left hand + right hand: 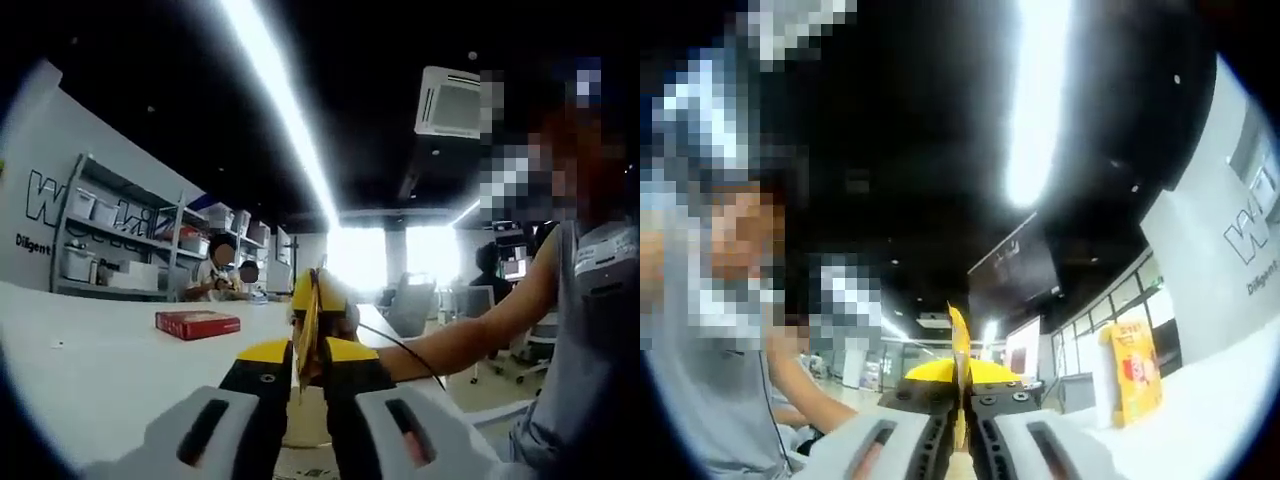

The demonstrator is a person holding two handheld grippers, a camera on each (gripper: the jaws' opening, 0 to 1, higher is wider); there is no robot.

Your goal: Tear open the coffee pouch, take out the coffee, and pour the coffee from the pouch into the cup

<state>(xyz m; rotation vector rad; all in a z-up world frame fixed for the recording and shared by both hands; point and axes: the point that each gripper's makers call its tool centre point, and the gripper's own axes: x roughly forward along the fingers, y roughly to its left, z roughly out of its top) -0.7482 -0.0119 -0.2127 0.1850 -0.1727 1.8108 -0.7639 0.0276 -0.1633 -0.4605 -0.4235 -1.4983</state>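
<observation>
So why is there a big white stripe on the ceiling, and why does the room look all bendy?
In the left gripper view the ceiling light strip glares white and the windows wash out; the white table curves from fisheye. In the right gripper view the ceiling light blooms, and the yellow pouch pinched in the tool looks soft, being so close.

Office room, non-task items

A red box (pixel 197 323) lies flat on the white table (pixel 100 370), well apart from the shelf (pixel 120 240) of bins along the wall. Two people (pixel 225 268) sit behind the table's far edge; office chairs (pixel 412 305) stand near bright windows. A ceiling light strip (pixel 285 110) and an air vent (pixel 450 100) hang overhead. A yellow carton (pixel 1130 372) stands upright on the table.
</observation>
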